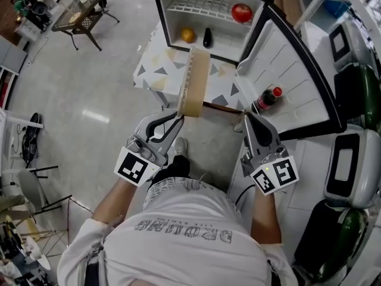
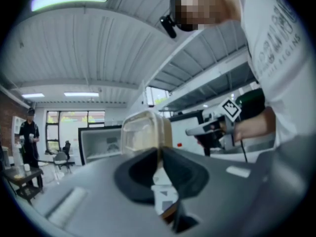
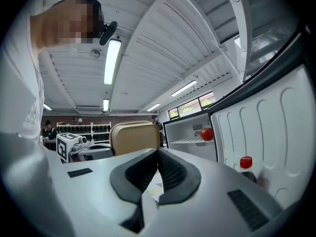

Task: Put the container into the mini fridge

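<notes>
The container (image 1: 194, 82), clear with a beige lid, is held up on its edge just in front of the open mini fridge (image 1: 205, 11). My left gripper (image 1: 180, 117) is shut on its lower rim; in the left gripper view the container (image 2: 145, 132) rises above the gripper (image 2: 160, 149). My right gripper (image 1: 246, 119) is shut and empty, to the right of the container (image 3: 134, 137) and near the fridge door (image 1: 297, 82). The right gripper (image 3: 158, 152) shows its pads touching.
Inside the fridge lie an orange (image 1: 187, 35), a dark object (image 1: 207, 37) and a red fruit (image 1: 241, 12). A red-capped bottle (image 1: 269, 97) sits in the door. The fridge stands on a patterned table (image 1: 149, 70). Machines (image 1: 351, 159) line the right; another table (image 1: 80, 14) stands far left.
</notes>
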### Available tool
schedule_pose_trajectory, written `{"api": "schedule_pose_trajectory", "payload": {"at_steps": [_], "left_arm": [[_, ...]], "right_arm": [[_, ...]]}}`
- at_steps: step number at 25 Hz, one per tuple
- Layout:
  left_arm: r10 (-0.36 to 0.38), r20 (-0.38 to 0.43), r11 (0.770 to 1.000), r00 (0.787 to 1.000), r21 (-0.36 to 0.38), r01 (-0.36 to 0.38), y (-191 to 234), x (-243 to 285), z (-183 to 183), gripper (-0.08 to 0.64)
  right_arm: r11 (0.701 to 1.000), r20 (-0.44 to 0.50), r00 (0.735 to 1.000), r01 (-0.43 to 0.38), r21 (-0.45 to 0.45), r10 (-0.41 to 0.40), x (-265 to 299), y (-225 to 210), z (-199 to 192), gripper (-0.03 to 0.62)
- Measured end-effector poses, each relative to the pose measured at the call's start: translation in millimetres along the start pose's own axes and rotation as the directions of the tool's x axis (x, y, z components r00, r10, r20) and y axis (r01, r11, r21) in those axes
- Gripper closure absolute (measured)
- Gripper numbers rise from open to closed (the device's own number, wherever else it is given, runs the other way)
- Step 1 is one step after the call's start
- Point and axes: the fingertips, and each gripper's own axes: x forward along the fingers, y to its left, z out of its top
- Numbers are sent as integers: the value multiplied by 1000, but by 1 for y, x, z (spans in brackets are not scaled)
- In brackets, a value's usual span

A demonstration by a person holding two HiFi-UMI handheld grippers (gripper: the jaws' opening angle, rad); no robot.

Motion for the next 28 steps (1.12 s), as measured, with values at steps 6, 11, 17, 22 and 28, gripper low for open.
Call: {"api": "schedule_pose_trajectory", "payload": {"at_steps": [6, 11, 17, 22, 28], "left_arm": [[-45, 5, 999, 999, 6, 44, 61, 26, -17, 516], [-89, -15, 996, 996, 24, 90, 108, 43, -31, 515], [-139, -21, 989, 990, 53, 140, 154, 58, -42, 515], [-184, -35, 976, 982, 108, 187, 181, 71, -49, 517], [-201, -31, 970, 979, 136, 203, 206, 94, -51, 516]], "right_arm": [[999, -9, 999, 44, -3, -44, 62, -16, 0, 589], [997, -14, 996, 83, 2, -83, 108, -28, 1, 589], [990, -16, 990, 141, -11, -141, 150, -37, 7, 589], [986, -21, 986, 164, -22, -164, 176, -40, 11, 589], [983, -31, 983, 182, -16, -182, 194, -52, 11, 589]]}}
